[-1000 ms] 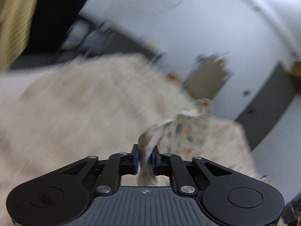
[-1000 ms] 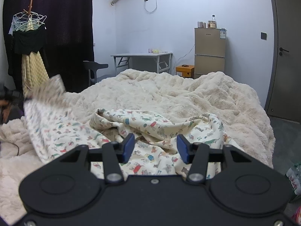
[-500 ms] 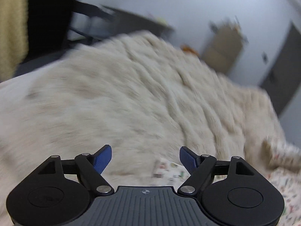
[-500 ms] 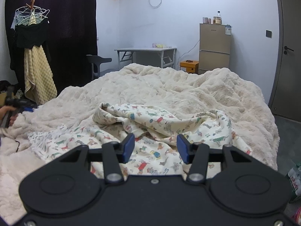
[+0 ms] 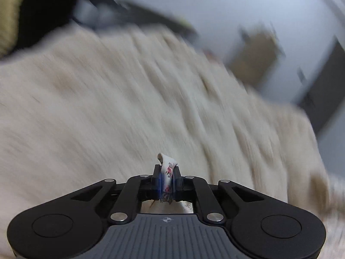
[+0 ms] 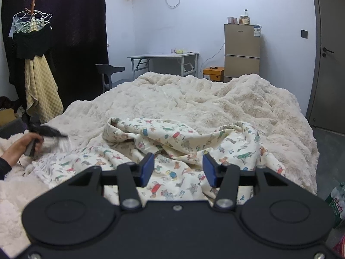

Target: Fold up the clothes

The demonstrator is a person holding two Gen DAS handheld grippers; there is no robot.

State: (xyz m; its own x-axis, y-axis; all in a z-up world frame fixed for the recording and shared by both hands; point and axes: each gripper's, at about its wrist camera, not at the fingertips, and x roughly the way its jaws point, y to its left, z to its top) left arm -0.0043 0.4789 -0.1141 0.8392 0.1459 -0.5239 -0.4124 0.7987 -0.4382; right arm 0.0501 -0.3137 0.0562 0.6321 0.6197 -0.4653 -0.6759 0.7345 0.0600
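Your left gripper (image 5: 166, 180) is clamped tight on a bit of the garment (image 6: 183, 151), a little tab of the printed fabric poking up from between the fingers. That view is all motion blur, so beyond it you only get the fuzzy blanket (image 5: 107, 112) smeared across the frame.

Your right gripper (image 6: 177, 168) sits about half open with nothing in it, the blue pads (image 6: 147, 168) clear of the cloth. The garment lies crumpled on the bed right ahead of and under that gripper, one edge spread flat off to its left, the rest bunched in folds ahead and to its right. Far left of it, your left hand (image 6: 25, 143) is down at the garment's corner, holding the other gripper. Can't tell from there how much fabric it has.
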